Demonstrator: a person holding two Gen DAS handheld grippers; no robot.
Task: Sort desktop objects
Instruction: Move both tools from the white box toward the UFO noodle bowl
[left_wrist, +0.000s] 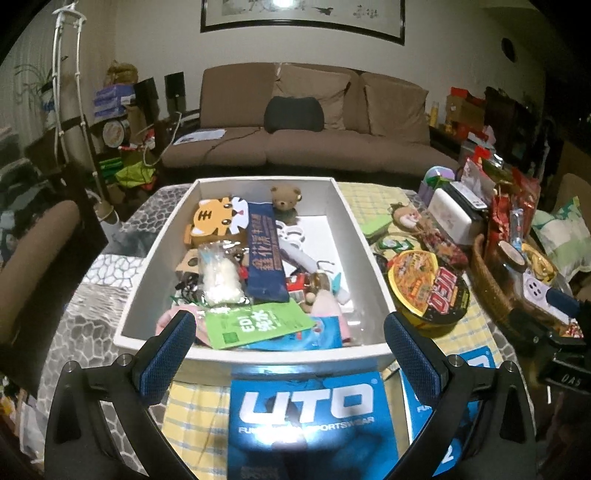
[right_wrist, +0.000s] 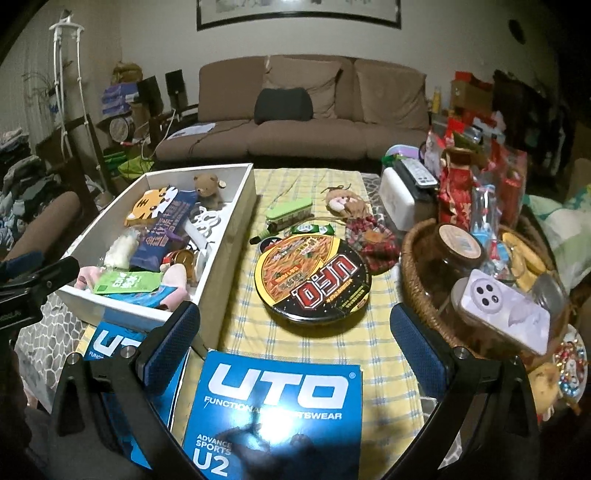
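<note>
A white box (left_wrist: 364, 236) (right_wrist: 225, 258) holds several small things: a tiger pouch (left_wrist: 212, 219), a bear toy (left_wrist: 284, 197), a dark blue packet (left_wrist: 264, 258) and a green packet (left_wrist: 256, 325). My left gripper (left_wrist: 290, 350) is open and empty over the box's near rim. My right gripper (right_wrist: 295, 343) is open and empty above the yellow checked cloth (right_wrist: 332, 347), just short of a UFO noodle bowl (right_wrist: 312, 278) (left_wrist: 428, 291). A blue UTO package (right_wrist: 273, 413) (left_wrist: 306, 417) lies below both grippers.
A wicker basket (right_wrist: 413, 266) at the right holds a jar, a phone (right_wrist: 502, 310) and snacks. A green tin (right_wrist: 290, 212), a plush ornament (right_wrist: 341, 203), a plaid pouch (right_wrist: 373, 240) and a white case (right_wrist: 397, 201) lie behind the bowl. A sofa stands beyond.
</note>
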